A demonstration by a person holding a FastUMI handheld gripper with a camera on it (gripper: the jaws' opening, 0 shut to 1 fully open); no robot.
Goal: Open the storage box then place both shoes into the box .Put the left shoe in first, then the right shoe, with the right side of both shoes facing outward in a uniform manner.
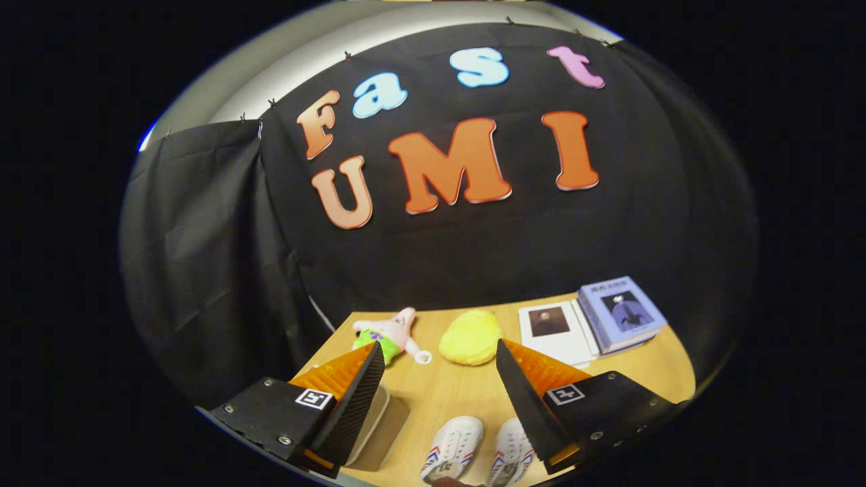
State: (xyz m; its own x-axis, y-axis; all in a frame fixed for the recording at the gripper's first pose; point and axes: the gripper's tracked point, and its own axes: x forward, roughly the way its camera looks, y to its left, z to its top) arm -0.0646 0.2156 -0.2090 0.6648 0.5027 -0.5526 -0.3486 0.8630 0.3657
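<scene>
The hand-held gripper [440,352] is held high above the near part of the desk [473,396] and looks forward and a little downward. Its two fingers [355,399] stand wide apart, with a broad free gap between the tips. Nothing is between them and they touch nothing. Both fingers point toward the far edge of the desk.

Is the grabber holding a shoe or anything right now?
No, nothing. The gripper is open, its fingers spread above the table, and both white shoes lie untouched below.
</scene>
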